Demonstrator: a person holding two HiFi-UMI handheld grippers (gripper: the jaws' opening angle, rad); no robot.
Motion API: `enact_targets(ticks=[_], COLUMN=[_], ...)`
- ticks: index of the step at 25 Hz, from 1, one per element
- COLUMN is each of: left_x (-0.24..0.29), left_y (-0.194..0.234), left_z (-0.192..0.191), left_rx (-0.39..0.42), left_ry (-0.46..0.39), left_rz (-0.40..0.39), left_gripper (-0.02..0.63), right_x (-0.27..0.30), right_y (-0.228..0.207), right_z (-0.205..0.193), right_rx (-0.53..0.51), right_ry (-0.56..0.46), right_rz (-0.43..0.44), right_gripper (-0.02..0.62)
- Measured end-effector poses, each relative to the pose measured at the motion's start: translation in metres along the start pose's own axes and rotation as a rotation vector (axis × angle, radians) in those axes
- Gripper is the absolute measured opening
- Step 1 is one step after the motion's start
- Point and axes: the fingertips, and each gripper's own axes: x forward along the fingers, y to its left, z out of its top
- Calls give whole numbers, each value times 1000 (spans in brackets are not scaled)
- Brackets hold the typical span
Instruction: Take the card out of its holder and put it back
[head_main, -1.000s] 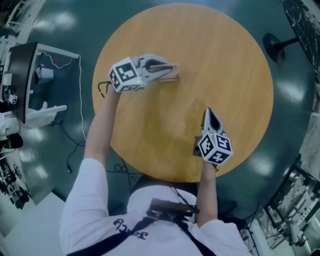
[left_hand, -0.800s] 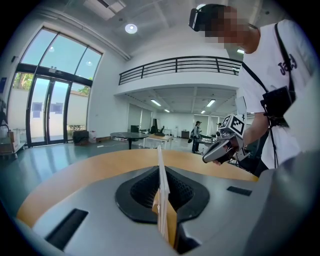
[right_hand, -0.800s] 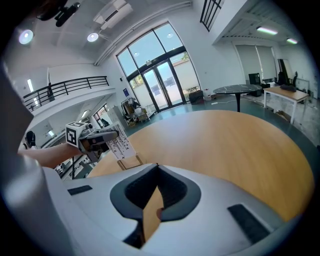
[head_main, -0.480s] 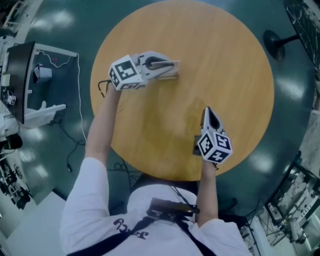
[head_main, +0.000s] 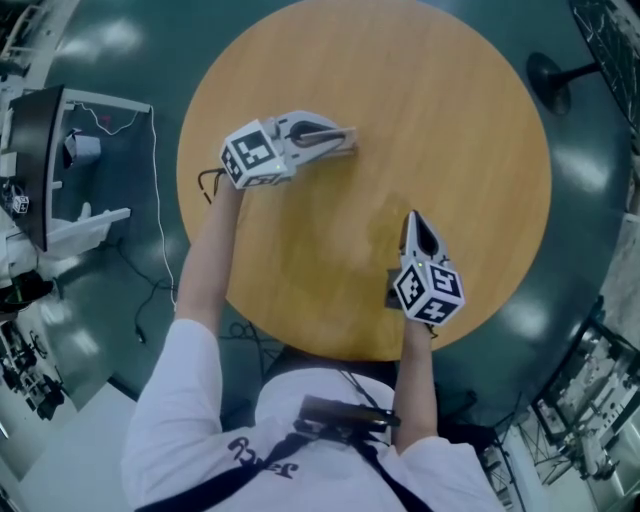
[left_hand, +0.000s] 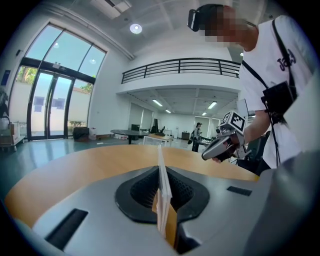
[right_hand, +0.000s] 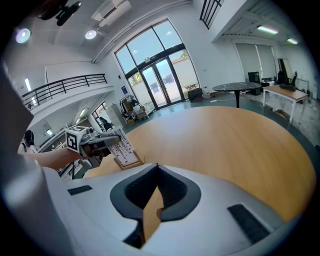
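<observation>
Over the last second almost nothing has changed. My left gripper (head_main: 348, 140) sits at the same spot on the far-left part of the worktop (head_main: 450, 120), and my right gripper (head_main: 413, 224) waits nearer my body. Only my head has drifted a little, so the whole scene slides slightly in the head view. The left jaws have neither widened nor narrowed. I read this as a pause with the grip made but the pull not begun, so the card is not yet out.

My left gripper is nearly closed, its pads pinching the card (left_hand: 162, 190). The card stands edge-on between them as a thin white sheet rising past the tips. From my right gripper's camera, the printed card leans out just ahead of and below the left jaws. Its lower edge appears seated in the wooden holder (right_hand: 130, 162), which rests on the worktop directly beneath those jaws. Whether the pads also touch the holder I cannot tell.

My right gripper has its jaws pressed together with nothing between them, and through the gap behind the tips I see only worktop. It is well apart from the card, which lies ahead of it and off to its left. Whether its tips rest on the worktop I cannot tell.
</observation>
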Motion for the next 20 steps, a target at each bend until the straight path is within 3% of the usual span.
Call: enact_targets(ticks=[7,11,15,20], left_x=[9,12,1,-27], left_y=[-5,-1,8,14], left_z=[-21,-22,-27,-33], left_rx=[12,-21,-48,-93], left_ry=[36,61,94,87], left_rz=[-35,-26,45,174], left_gripper=[26,31,123,135], right_x=[5,6,-1,-14], right_y=[3,7,16,20], right_z=[0,2,8,13], right_rx=[-12,-22,-40,-51], right_ry=[10,6,-16,-47], right_rz=[4,16,33,49], right_gripper=[9,9,9,9])
